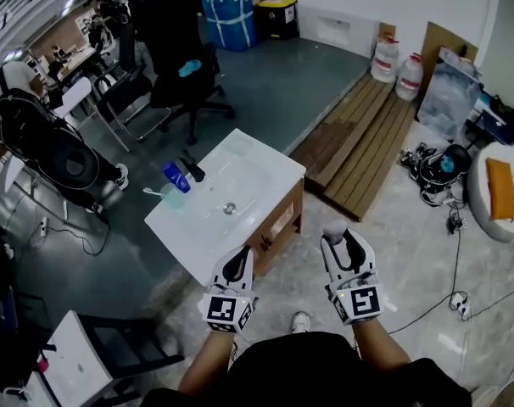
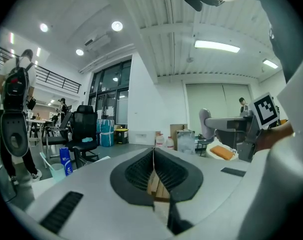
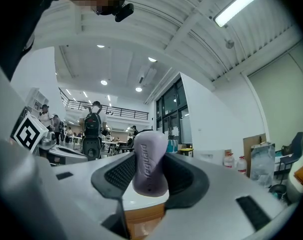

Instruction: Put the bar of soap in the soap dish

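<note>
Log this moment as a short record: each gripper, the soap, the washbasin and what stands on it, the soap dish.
left gripper: fingers shut together, nothing between them
right gripper: fingers closed on the bar of soap
bar of soap: pale purple, standing on end between the fingers
washbasin: white, on a wooden cabinet, ahead of both grippers, untouched
on the washbasin: blue bottle and pale cup at its left edge
soap dish: cannot be made out

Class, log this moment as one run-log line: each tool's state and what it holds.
left tool: shut, empty | right tool: shut on bar of soap | washbasin: ahead of both tools
</note>
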Tool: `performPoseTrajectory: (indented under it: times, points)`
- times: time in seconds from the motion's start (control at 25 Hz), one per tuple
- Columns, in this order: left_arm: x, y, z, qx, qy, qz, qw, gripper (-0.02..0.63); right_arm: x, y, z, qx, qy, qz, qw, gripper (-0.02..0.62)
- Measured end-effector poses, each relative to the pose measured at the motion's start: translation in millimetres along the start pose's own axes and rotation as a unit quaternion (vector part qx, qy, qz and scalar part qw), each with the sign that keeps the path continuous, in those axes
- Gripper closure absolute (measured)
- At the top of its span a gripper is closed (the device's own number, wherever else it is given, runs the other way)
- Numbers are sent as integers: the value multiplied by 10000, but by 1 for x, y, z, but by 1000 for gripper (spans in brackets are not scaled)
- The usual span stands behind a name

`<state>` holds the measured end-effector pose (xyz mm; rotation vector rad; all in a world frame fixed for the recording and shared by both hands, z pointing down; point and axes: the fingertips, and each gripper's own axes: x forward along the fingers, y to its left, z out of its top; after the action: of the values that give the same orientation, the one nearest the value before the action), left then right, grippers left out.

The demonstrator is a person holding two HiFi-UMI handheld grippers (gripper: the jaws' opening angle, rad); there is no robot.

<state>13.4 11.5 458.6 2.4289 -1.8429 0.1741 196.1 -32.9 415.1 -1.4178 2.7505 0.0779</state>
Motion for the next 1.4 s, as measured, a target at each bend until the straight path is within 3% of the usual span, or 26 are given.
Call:
performPoseTrajectory:
  times: [0.6, 1.0, 1.4]
  points:
    - [39, 35, -2, -218, -47, 424, 9989, 583, 58, -15, -8, 172, -20, 264, 9995, 407]
    - [92, 94, -1, -249, -59, 622, 9977, 583, 152, -9, -15, 29, -4, 633, 9980, 408]
    - [133, 164, -12, -435, 166, 761, 9960, 583, 251, 3, -32, -49, 322, 888, 9955, 408]
